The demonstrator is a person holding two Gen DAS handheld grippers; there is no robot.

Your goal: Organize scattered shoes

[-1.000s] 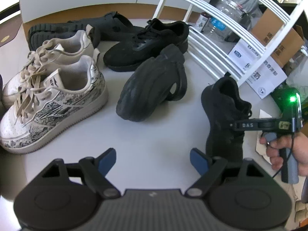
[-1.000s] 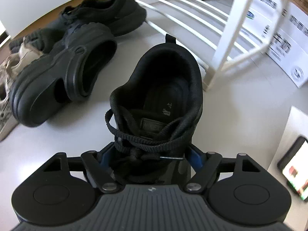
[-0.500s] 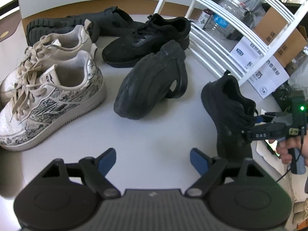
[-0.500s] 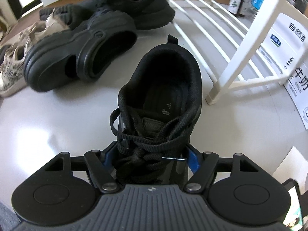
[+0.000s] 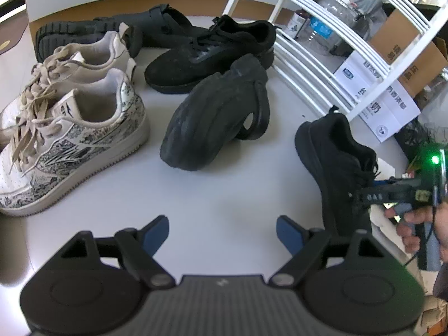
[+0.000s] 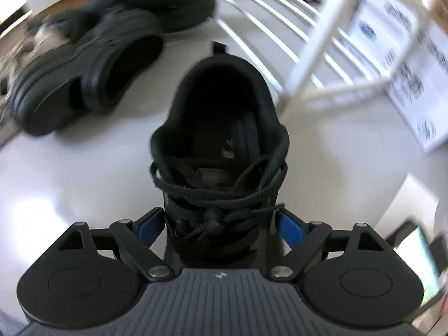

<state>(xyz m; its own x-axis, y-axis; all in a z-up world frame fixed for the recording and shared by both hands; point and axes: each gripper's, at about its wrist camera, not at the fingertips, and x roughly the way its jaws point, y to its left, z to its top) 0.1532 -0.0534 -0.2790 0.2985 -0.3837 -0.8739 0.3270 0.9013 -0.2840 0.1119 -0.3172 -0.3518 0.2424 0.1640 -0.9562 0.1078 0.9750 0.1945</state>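
A black lace-up sneaker (image 5: 336,162) stands on the pale surface near the foot of the white rack (image 5: 322,42). My right gripper (image 5: 364,196), held by a hand, straddles its laced front. In the right wrist view the sneaker (image 6: 224,128) sits between the blue pads (image 6: 291,228) of my right gripper (image 6: 221,225). The jaws are opening and the pads stand just off its sides. My left gripper (image 5: 222,229) hangs open over bare surface with nothing between its fingers. The matching black sneaker (image 5: 212,53) lies at the back.
A black clog (image 5: 212,123) lies on its side mid-surface, and another (image 5: 112,30) lies at the back left. Two white patterned sneakers (image 5: 70,145) stand together at the left. Cardboard boxes (image 5: 406,64) and bottles sit behind the rack. A lit phone (image 6: 411,246) lies at the right.
The right gripper's pads have spread away from the black sneaker's sides after pressing on it. The right wrist view has shifted and blurred. The left gripper has stayed put.
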